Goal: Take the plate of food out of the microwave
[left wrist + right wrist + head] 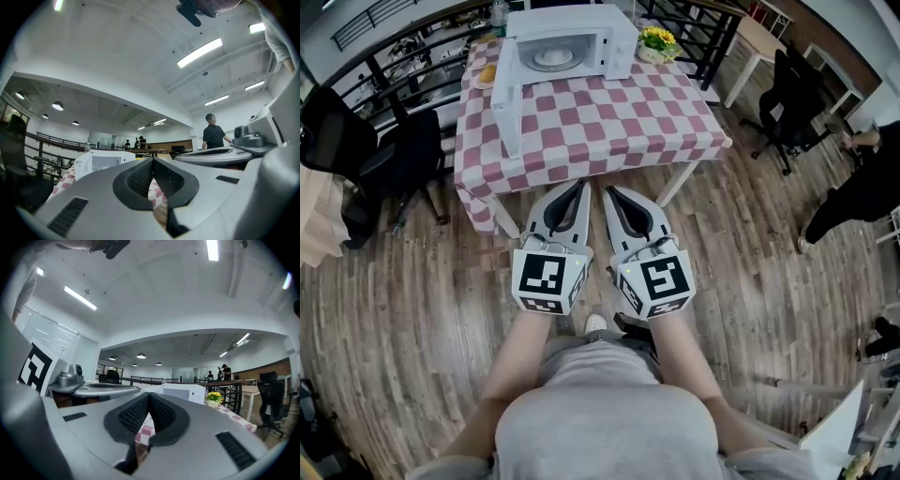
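Observation:
A white microwave stands at the far end of a table covered by a red-and-white checked cloth. Its door hangs open to the left. Inside sits a white plate of food. My left gripper and right gripper are side by side over the wooden floor, short of the table's near edge. Both point at the table, jaws shut, nothing between them. The left gripper view shows the shut left gripper with the microwave far behind. In the right gripper view the right gripper is likewise shut before the microwave.
Yellow flowers stand right of the microwave, and a small plate with something orange lies to its left. Black office chairs sit at the left and right. A person in black stands at the far right. A railing runs behind the table.

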Demonstrator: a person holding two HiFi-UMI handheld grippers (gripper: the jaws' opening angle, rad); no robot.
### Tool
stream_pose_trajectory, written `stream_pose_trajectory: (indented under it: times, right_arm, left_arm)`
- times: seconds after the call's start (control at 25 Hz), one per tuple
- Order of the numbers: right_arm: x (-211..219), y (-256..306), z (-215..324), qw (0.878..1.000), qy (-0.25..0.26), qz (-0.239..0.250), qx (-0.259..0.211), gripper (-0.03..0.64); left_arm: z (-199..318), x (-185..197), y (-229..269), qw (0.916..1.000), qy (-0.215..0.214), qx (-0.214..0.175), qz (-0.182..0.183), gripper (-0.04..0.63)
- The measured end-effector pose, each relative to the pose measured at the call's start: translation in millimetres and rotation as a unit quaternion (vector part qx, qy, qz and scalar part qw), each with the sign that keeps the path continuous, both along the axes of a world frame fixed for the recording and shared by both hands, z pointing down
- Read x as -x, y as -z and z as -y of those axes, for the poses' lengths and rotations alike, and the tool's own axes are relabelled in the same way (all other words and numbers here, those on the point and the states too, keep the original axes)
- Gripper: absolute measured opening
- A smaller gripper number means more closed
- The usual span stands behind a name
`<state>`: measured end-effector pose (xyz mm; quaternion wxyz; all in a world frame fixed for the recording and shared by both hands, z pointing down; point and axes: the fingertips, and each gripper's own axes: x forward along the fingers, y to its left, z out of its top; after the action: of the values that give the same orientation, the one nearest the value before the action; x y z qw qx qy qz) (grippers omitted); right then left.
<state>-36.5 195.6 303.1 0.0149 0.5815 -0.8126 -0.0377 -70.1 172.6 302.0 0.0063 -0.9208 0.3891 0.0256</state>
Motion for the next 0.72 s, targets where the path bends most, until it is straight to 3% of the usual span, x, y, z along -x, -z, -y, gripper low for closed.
stream_pose_trajectory:
  times: [0.72]
  right_arm:
    - [-61, -11, 51, 1.000, 0.025, 0.018, 0.007, 0.023]
  left_arm:
    - [53, -57, -8, 0.9995, 0.028, 0.005, 0.012, 0.002]
